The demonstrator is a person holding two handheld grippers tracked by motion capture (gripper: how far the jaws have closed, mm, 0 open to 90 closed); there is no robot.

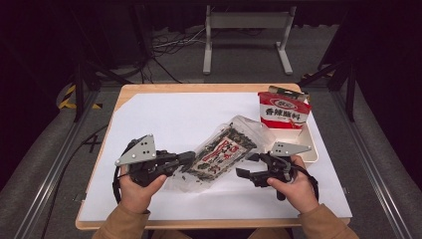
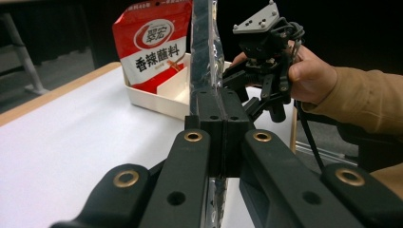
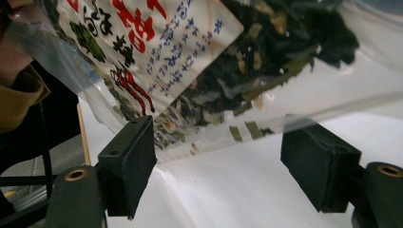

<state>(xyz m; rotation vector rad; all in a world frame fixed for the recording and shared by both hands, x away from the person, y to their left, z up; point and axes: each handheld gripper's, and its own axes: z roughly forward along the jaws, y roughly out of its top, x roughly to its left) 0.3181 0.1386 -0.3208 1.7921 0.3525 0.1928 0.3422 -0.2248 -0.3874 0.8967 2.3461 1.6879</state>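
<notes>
A clear bag of dark dried leaves with a red and white label (image 1: pixel 221 152) lies slanted at the middle of the table. My left gripper (image 1: pixel 188 158) is shut on its near left edge. In the left gripper view the bag (image 2: pixel 205 47) stands edge-on above the pressed-together pads of that gripper (image 2: pixel 222 102). My right gripper (image 1: pixel 246 165) is open at the bag's right side. In the right gripper view the bag's (image 3: pixel 214 57) clear lower edge hangs between the spread pads of that gripper (image 3: pixel 223 161), and neither pad presses on it.
A red and white pouch (image 1: pixel 283 112) stands in a shallow white tray (image 1: pixel 311 149) at the right of the table, also seen as the pouch (image 2: pixel 154 45) and tray (image 2: pixel 164 97). A white sheet (image 1: pixel 164 119) covers the wooden tabletop. Metal stands and cables lie beyond.
</notes>
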